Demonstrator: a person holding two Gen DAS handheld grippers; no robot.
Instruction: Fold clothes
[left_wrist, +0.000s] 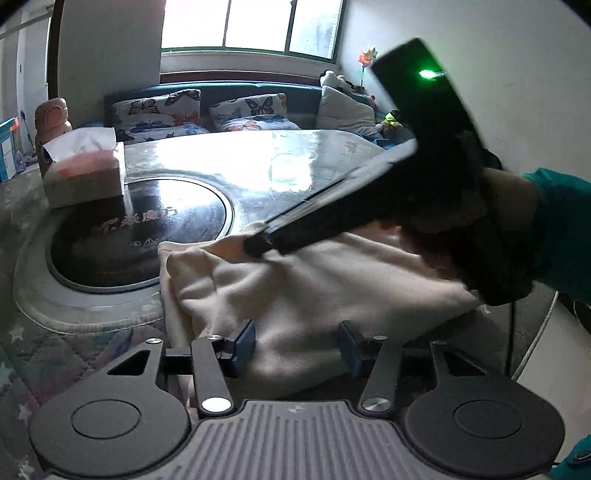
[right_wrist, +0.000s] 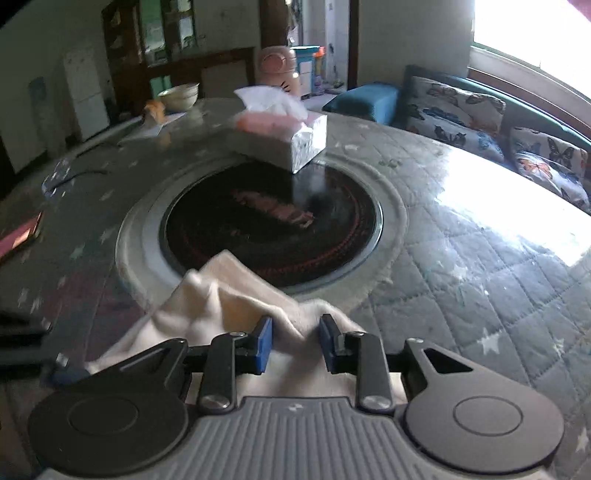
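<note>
- The round bench (right_wrist: 461, 258), covered in a quilted grey star-print cloth under a glossy sheet, carries everything; a dark circular glass hotplate (right_wrist: 269, 225) sits in its middle, ahead of both hand-held grippers.
- The cream fleece garment (left_wrist: 295, 295) lies bunched on the near part of the bench, one corner reaching over the hotplate rim, its bulk directly under and between the fingers of both tools.
- The right hand-held gripper (right_wrist: 295, 343) has its blue pads parted moderately, with a raised ridge of fleece standing in the gap; the pads do not look pressed onto it, so the grasp appears not yet made. In the left view its black body crosses above the garment, tips at the far edge.
- The left hand-held gripper (left_wrist: 297, 343) is spread wide, fabric lying between the pads without being pinched.
- A white tissue box (right_wrist: 288, 144) with a pink top stands beyond the hotplate, well apart from the cloth.
- To do this step well, each tool should likely close on a single clean edge, not a bunched ridge, then draw the cloth flat before folding; thick fleece may slip from a shallow bite.
</note>
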